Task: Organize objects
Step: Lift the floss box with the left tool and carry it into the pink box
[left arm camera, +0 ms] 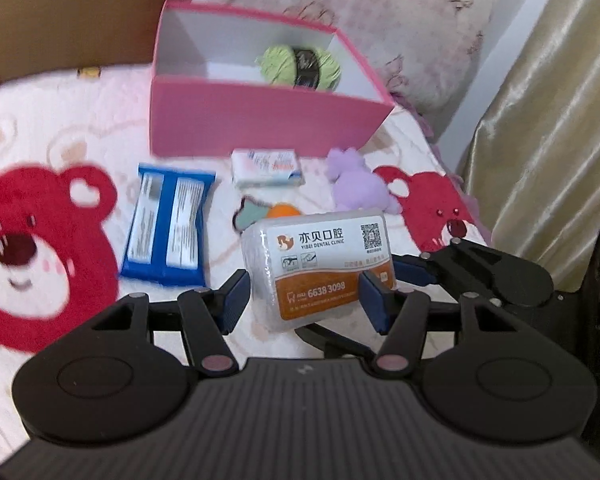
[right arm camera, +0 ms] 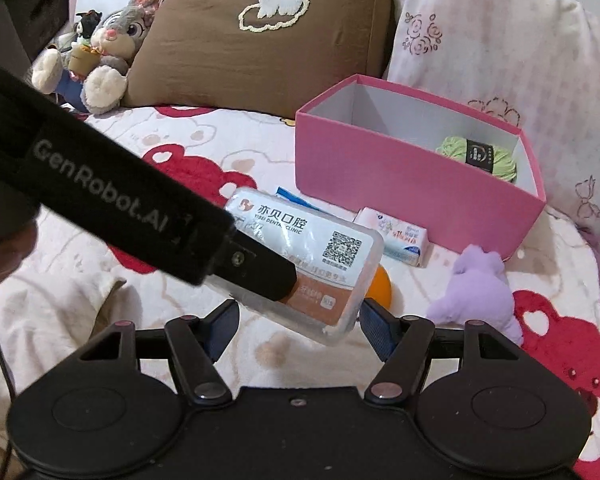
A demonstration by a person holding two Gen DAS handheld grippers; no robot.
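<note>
A clear plastic dental-clinic box (left arm camera: 318, 270) with a white and orange label sits between the fingers of my left gripper (left arm camera: 305, 300), lifted above the bedspread. The box (right arm camera: 312, 268) also shows in the right wrist view, with the left gripper's arm across it. My right gripper (right arm camera: 298, 326) is open just below the box, its pads on either side and apart from it. A pink open box (left arm camera: 260, 124) holds a green yarn ball (left arm camera: 300, 65) in its far right corner.
On the bear-print bedspread lie a blue packet (left arm camera: 166, 226), a small white tissue pack (left arm camera: 266, 168), a purple plush (left arm camera: 358, 184), an orange ball (right arm camera: 381, 285) and a teal shape (left arm camera: 250, 216). A brown pillow (right arm camera: 260, 40), a rabbit plush (right arm camera: 108, 40) and a curtain (left arm camera: 552, 120) border the bed.
</note>
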